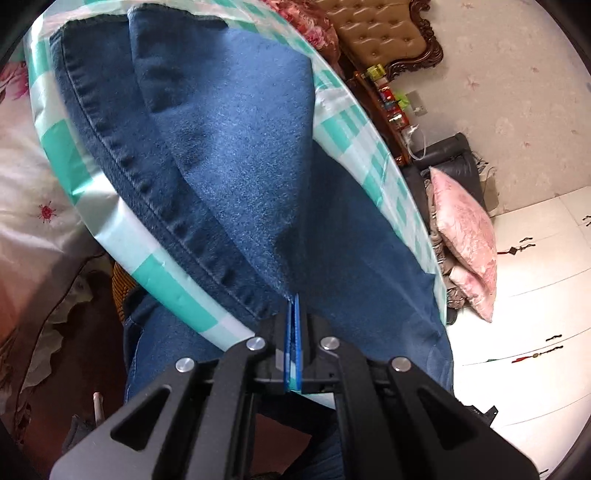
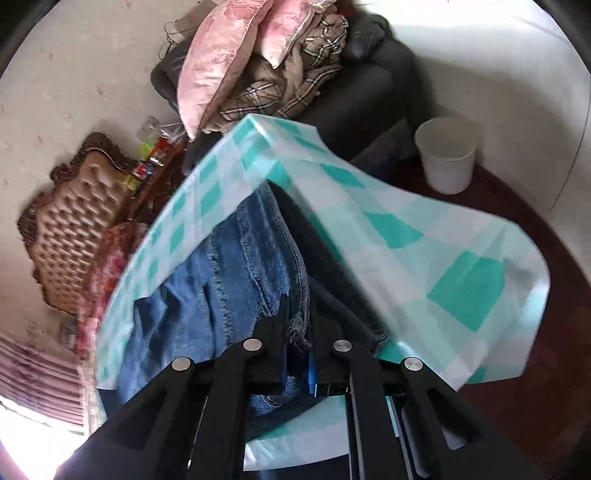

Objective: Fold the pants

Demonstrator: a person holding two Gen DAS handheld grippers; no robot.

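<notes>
While both claws pinch denim, the left gripper (image 1: 294, 306) is clamped on a fold of the jeans (image 1: 229, 155) and the right gripper (image 2: 297, 325) on a frayed hem; the jeans lie on the checked tablecloth (image 2: 406, 236). Beyond, the white bin's (image 2: 445, 155) contents are hidden.

wall (image 1: 517, 92): pale, floral | headboard (image 1: 380, 33): tufted tan | sofa (image 2: 362, 85): dark | floor (image 2: 535, 387): dark red

My blue denim pants (image 1: 229, 155) spread over the checked worktop (image 1: 59, 162), stitched side seam showing, a fold lifted, frayed hem (image 2: 297, 328) bunched at my near edge
</notes>
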